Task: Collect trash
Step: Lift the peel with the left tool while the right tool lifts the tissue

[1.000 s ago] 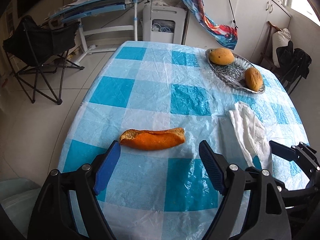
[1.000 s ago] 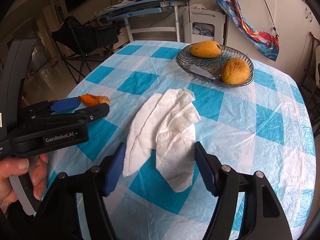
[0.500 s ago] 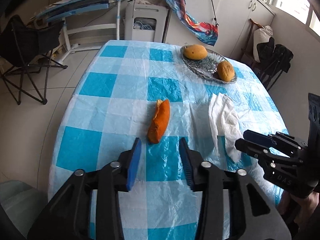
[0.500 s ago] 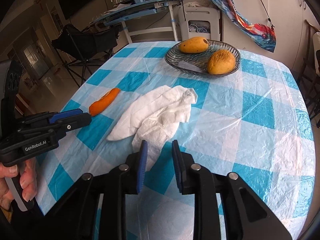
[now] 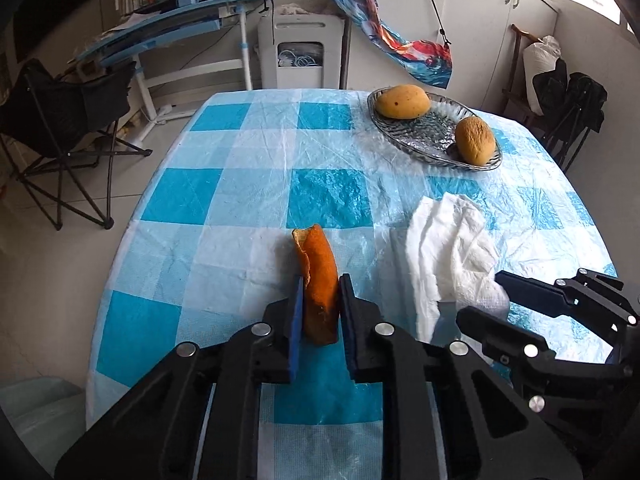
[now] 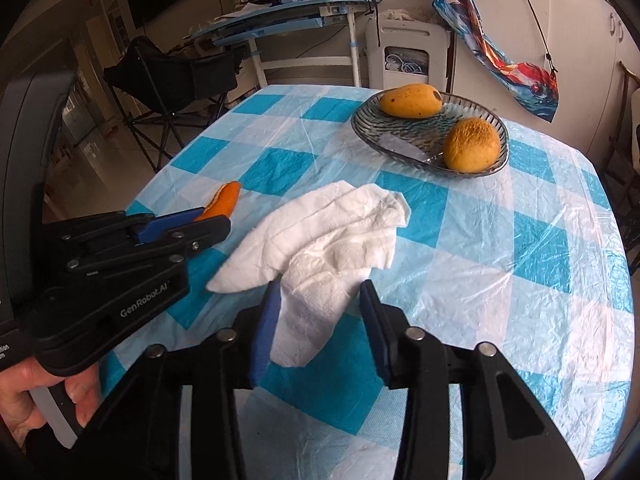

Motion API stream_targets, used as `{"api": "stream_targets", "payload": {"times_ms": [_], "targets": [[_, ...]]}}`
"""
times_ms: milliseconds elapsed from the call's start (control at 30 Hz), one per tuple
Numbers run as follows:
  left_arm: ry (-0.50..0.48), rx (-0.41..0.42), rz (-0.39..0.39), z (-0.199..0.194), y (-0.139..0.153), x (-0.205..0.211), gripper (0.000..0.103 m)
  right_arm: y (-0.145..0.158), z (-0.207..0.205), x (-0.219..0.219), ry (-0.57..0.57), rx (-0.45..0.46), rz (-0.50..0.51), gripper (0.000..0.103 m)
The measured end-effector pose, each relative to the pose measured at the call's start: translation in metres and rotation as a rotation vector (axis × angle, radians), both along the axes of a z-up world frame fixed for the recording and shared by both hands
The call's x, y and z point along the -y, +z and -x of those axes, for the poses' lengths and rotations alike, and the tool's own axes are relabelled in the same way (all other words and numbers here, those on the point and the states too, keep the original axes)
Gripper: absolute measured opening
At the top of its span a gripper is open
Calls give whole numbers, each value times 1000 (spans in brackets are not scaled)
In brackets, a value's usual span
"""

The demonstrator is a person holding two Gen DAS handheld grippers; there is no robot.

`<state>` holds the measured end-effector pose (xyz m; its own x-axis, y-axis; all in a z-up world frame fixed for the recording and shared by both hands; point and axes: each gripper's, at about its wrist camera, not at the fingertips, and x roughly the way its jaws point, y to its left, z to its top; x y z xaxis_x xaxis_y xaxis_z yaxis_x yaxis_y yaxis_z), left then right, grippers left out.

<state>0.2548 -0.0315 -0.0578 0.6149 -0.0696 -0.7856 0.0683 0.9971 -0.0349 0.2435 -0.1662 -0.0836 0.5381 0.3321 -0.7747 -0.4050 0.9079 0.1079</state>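
Note:
An orange peel (image 5: 317,280) lies on the blue-and-white checked tablecloth (image 5: 240,200). My left gripper (image 5: 319,300) is shut on the peel's near end; the peel's far tip also shows in the right wrist view (image 6: 223,201). A crumpled white paper towel (image 6: 328,240) lies to the right of the peel, and also shows in the left wrist view (image 5: 448,248). My right gripper (image 6: 318,308) is open, its jaws on either side of the towel's near end. The right gripper shows in the left wrist view (image 5: 500,300).
A glass dish (image 6: 496,120) at the table's far right holds two mangoes (image 6: 410,100) (image 6: 472,144). A folding chair (image 5: 60,120) and a desk (image 5: 168,28) stand beyond the table's left edge. A pale bin (image 5: 40,412) sits at the lower left.
My left gripper moved forward and closed on the orange peel. My right gripper moved forward and opened wider around the towel's near end.

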Motion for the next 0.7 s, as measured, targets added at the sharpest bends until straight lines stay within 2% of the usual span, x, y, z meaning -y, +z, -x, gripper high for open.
{"api": "stream_targets", "payload": {"times_ms": [100,267,367,500,533,567,600,633,700], "targets": [[-14,-8,43,15,1,-1,15,0,7,0,23,-8,-1,8],[-34,35,42,54,18,-4,15,14,30,10,27,7,-57,6],[-17,61,70,80,26,-11,15,25,47,19,22,23,-90,6],[13,73,102,110,28,-19,15,27,60,24,7,40,-60,7],[14,73,107,116,27,-21,15,25,59,26,-11,33,-59,11],[14,74,107,122,26,-22,15,22,58,28,-31,16,-62,33],[11,74,103,126,25,-22,15,20,56,29,-54,12,-57,64],[8,73,100,128,24,-23,15,19,55,28,-74,27,-50,70],[7,72,105,132,22,-24,15,19,53,22,-73,49,-47,72]]}}
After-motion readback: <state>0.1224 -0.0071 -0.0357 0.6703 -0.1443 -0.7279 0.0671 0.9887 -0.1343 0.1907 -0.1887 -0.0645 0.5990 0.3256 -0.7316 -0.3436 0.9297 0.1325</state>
